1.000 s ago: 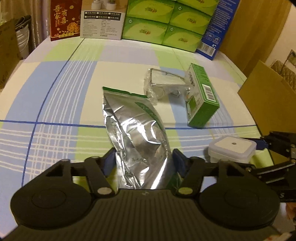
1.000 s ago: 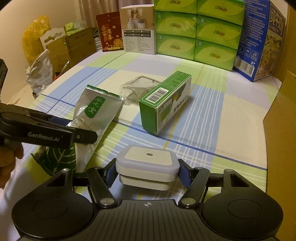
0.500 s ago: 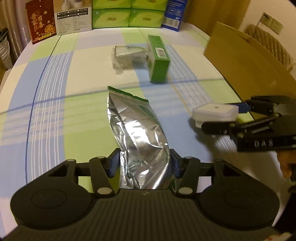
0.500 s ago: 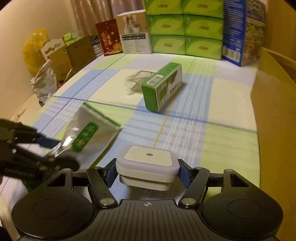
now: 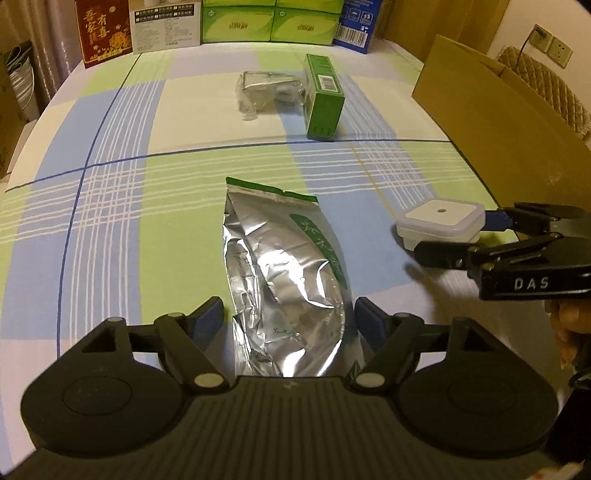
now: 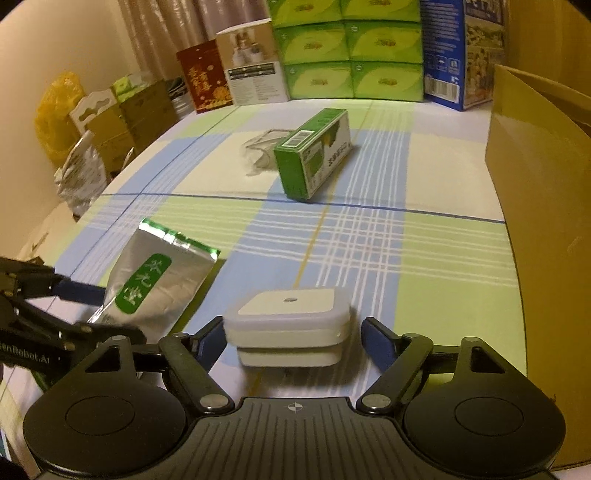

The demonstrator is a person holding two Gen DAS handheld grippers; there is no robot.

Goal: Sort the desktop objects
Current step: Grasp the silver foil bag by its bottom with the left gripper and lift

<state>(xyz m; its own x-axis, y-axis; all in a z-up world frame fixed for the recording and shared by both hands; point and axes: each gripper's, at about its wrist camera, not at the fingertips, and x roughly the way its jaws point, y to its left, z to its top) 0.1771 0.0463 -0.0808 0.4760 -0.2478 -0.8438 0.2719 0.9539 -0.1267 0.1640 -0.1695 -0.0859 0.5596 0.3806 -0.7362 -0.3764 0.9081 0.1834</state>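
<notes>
Curtains (image 6: 162, 29) show only from right wrist.

left gripper (image 5: 290, 319) jaws opening, right gripper (image 6: 293, 336) jaws opening

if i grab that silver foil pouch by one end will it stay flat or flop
The foil pouch will probably sag: its skin is creased and dented, so it looks thin and soft. The glossy film may slip between the pads, and it bulges in the middle, so the contents could shift. The left gripper is opening around it, with gaps at both pads.
</notes>
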